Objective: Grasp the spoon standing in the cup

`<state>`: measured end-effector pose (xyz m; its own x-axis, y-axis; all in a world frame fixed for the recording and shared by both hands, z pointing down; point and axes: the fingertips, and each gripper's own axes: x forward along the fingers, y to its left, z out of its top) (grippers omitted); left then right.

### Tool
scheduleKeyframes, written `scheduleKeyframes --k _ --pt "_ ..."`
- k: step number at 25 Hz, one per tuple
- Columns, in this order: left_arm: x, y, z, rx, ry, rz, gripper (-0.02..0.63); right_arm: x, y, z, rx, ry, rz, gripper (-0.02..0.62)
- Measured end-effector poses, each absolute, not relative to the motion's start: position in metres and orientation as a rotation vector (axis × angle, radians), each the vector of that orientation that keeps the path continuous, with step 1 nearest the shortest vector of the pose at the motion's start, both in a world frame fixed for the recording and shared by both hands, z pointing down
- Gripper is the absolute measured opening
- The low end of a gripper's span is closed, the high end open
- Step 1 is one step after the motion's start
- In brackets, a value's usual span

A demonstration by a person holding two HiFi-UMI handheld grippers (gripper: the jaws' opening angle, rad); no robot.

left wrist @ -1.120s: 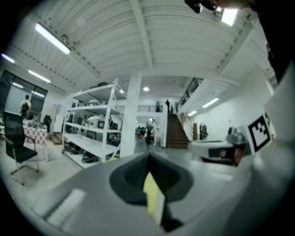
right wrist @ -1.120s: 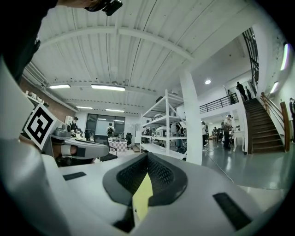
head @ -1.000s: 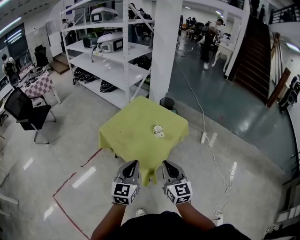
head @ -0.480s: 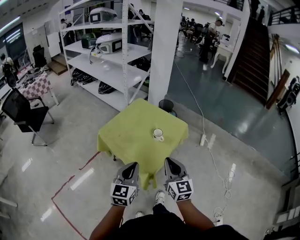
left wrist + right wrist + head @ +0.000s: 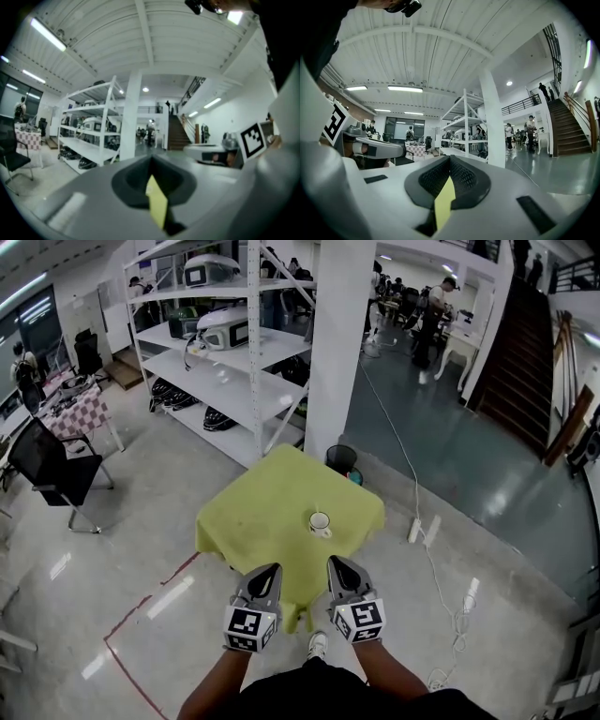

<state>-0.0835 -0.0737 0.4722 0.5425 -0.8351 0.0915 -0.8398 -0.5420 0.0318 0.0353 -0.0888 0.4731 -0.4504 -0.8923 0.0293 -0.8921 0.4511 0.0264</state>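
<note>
Walking up to a yellow-green worktop, both grippers closed and empty.
The worktop (image 5: 253, 517) sits mid-frame, slightly lower than a second ago: I'm nearer, the reach not begun. Left gripper (image 5: 271, 567) and right gripper (image 5: 333, 562), lower centre, jaws together. A white cup (image 5: 320, 522) stands right of centre; its spoon (image 5: 316, 510) is a faint upright sliver.

The left tool (image 5: 151, 161) has its jaws together, a yellow sliver (image 5: 157, 205) showing between their bases; beyond stand a shelving rack (image 5: 89, 136), a pillar (image 5: 130, 117) and a staircase (image 5: 176, 135).
</note>
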Motion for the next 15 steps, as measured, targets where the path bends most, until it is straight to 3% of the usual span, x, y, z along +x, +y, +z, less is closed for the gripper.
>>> scheduleKeyframes --k 15 --pt "-0.021 -0.177 0.481 2.675 -1.498 0.143 0.006 0.089 -0.193 0.487 1.539 -2.695 0.028 0.008"
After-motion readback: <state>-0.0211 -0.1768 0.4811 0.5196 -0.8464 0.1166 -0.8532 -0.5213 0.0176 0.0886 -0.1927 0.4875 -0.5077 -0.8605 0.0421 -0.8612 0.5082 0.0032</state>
